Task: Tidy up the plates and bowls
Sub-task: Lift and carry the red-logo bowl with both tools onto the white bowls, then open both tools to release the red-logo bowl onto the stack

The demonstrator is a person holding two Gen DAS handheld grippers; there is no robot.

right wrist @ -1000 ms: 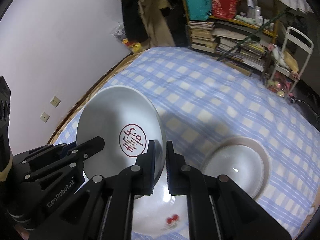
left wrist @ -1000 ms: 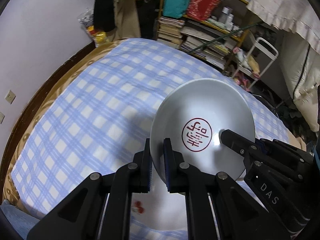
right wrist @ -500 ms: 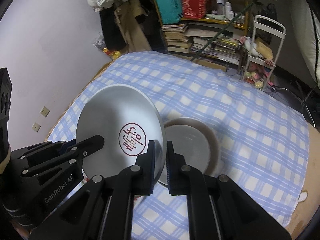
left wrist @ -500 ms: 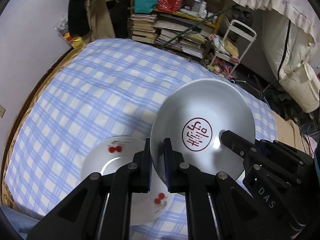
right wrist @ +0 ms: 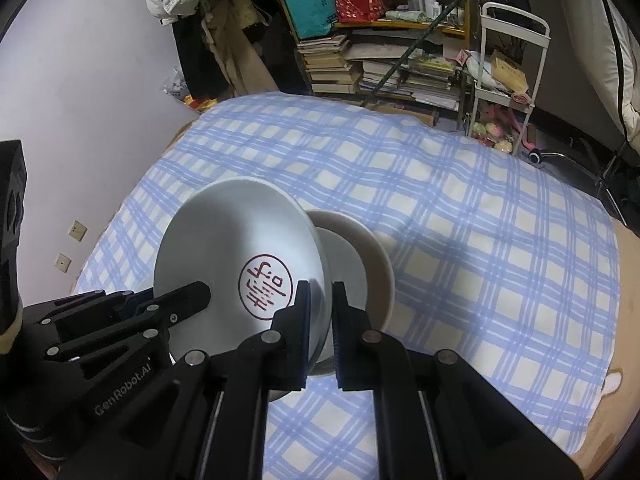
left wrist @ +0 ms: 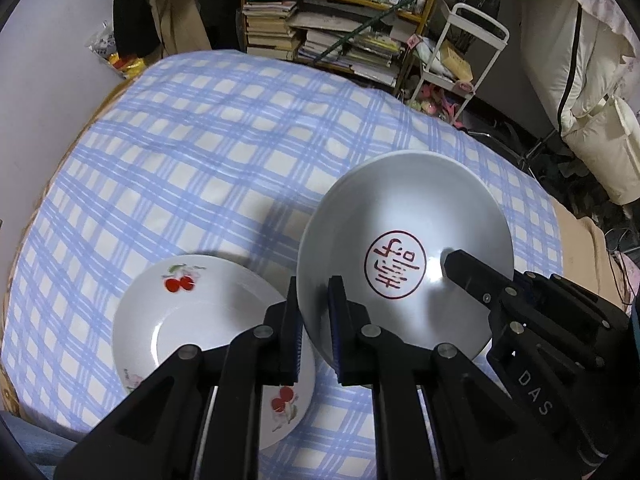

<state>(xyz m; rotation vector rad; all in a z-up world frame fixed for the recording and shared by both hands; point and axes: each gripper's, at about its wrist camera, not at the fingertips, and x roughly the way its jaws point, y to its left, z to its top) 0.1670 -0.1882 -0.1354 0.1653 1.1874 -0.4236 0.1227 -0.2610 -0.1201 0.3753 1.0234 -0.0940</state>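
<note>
**Bowl carried by both grippers, stacking not yet done**

A white bowl (left wrist: 404, 248) with a round red stamp in its bottom is held tilted above the bed, gripped at two opposite points of its rim. Its near rim is pinched between the narrow jaws of the left gripper (left wrist: 314, 328), and the pads are seen pressed on either side of the wall. The far side of the rim is clamped in the same way by the right gripper (right wrist: 320, 320), whose jaws are closed down to the thickness of the rim.

Beneath and just beside the bowl, a plate with red cherries (left wrist: 208, 340) lies flat on the blue checked sheet (left wrist: 200, 140). In the right wrist view a second, plain bowl (right wrist: 360, 256) rests on the sheet directly behind the held one, partly hidden by it.

The task is judged to be in its middle: one bowl is lifted and in transit, but nothing is seen stacked. The held bowl is still to be set down, probably into the plain bowl, and the cherry plate is still to be placed
</note>
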